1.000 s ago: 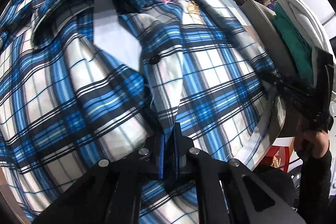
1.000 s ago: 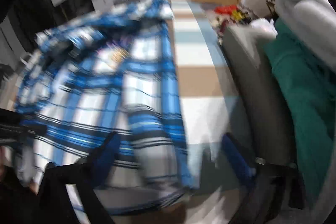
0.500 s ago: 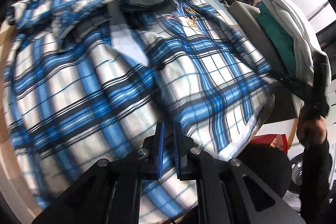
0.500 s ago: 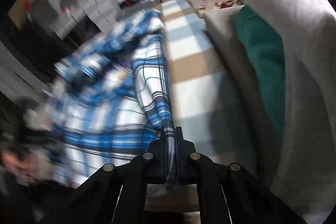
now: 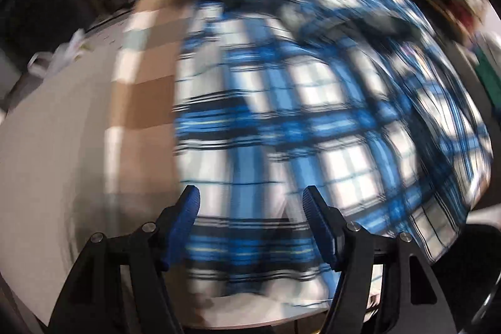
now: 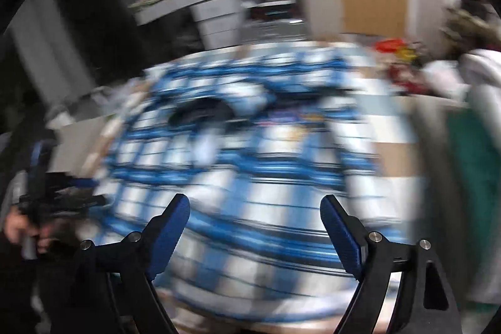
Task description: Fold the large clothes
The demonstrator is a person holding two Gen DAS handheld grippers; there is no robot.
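Observation:
A blue, white and black plaid shirt (image 5: 313,121) lies spread on the table, collar at the far end; both views are motion-blurred. My left gripper (image 5: 250,202) is open and empty above the shirt's near hem, toward its left edge. In the right wrist view the shirt (image 6: 250,171) fills the middle. My right gripper (image 6: 255,212) is open and empty above the near hem. The left gripper and the hand holding it (image 6: 40,202) show at the left of the right wrist view.
The table (image 5: 94,146) has a tan and pale checked cloth, bare to the left of the shirt. A green garment (image 6: 469,177) and grey chair stand at the right. Shelves and drawers line the far wall.
Both grippers were shut on the shirt's hem half a second ago; now both are open and the shirt lies flat. Both views have swung and blurred.

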